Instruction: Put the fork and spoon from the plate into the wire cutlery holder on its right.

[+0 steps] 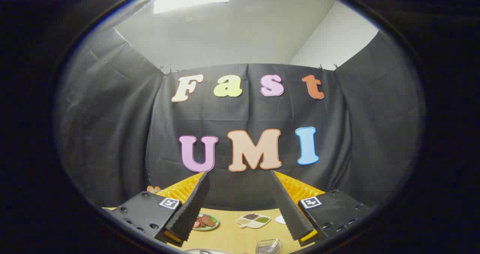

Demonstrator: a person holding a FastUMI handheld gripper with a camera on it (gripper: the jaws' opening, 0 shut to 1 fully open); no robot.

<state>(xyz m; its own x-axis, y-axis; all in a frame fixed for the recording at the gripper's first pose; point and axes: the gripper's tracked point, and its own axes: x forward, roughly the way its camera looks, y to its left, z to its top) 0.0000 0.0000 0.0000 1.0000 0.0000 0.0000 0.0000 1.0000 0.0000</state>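
Above the wooden table (228, 235), we hold the gripper (240, 177) raised, fingers spread wide, gripping nothing.
Nearest, between the fingers, we see the plate's (206, 251) rim beside a clear glass dish (269, 246); beyond sit a green plate of food (205, 222) and a divided white dish (253, 220).

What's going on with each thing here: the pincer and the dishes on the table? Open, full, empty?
Black two-finger gripper: open, fingers wide apart, nothing between them.
Green plate: upright on the wooden table, holding reddish-brown food.
White divided dish: its compartments filled with dark, green and pale grains.
Small clear glass container: upright, something dark inside.
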